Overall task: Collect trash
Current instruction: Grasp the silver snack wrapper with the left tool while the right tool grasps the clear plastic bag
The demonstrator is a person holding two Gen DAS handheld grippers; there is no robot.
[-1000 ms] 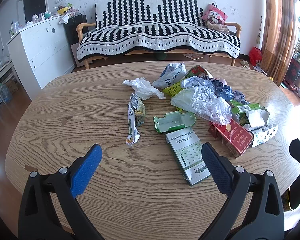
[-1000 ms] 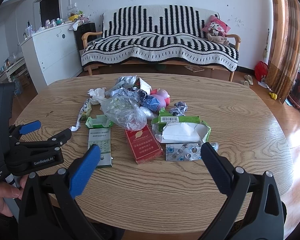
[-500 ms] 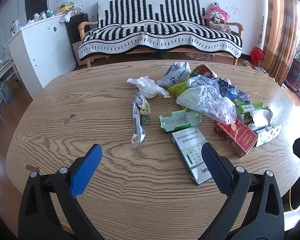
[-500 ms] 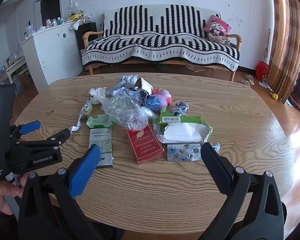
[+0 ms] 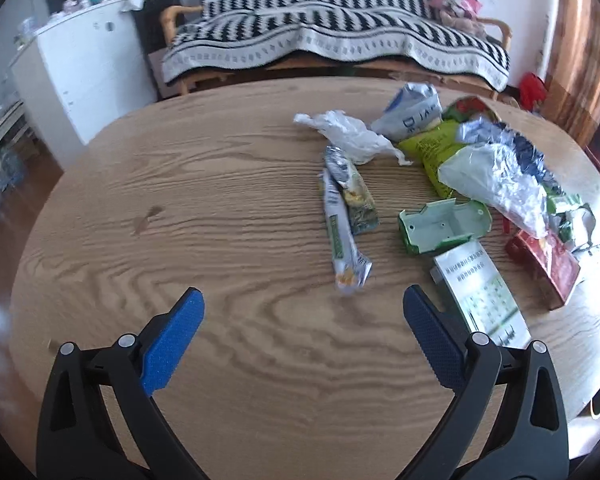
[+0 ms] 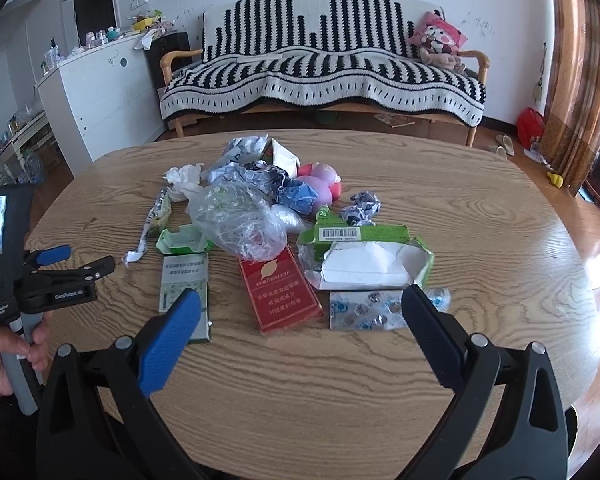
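Left gripper spread wide, holding nothing, hovering over bare wooden table; long snack wrapper just ahead, slightly right of centre, green tray and white leaflet box further right. Right gripper likewise gaping and empty, red carton lying between its fingers, blister pack near the right one.

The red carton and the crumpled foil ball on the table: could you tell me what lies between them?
In the right wrist view, the torn green box with the barcode lies between the red carton and the crumpled foil ball.
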